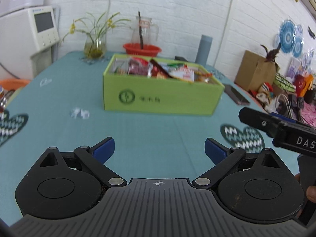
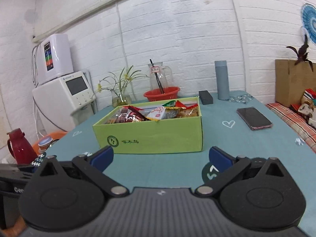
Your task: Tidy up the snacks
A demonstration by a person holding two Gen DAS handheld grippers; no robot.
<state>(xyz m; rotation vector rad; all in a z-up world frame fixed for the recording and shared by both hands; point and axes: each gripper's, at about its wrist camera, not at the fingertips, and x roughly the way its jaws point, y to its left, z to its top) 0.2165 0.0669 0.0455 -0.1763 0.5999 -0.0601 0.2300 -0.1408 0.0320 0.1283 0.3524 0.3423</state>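
A lime-green cardboard box [image 1: 162, 98] stands on the teal tablecloth ahead of both grippers; it also shows in the right wrist view [image 2: 156, 136]. Several snack packets [image 1: 158, 69] lie inside it, also seen in the right wrist view [image 2: 154, 113]. My left gripper [image 1: 159, 148] is open and empty, well short of the box. My right gripper [image 2: 161, 157] is open and empty, just in front of the box. The right gripper's body [image 1: 280, 130] shows at the right edge of the left wrist view.
A phone [image 2: 253, 118] lies right of the box. Behind the box stand a red basin [image 2: 162, 93], a glass jug [image 2: 159, 76], a plant vase [image 2: 121, 98], a grey flask [image 2: 222, 80] and a black case [image 2: 205, 97]. A red kettle [image 2: 19, 148] stands far left.
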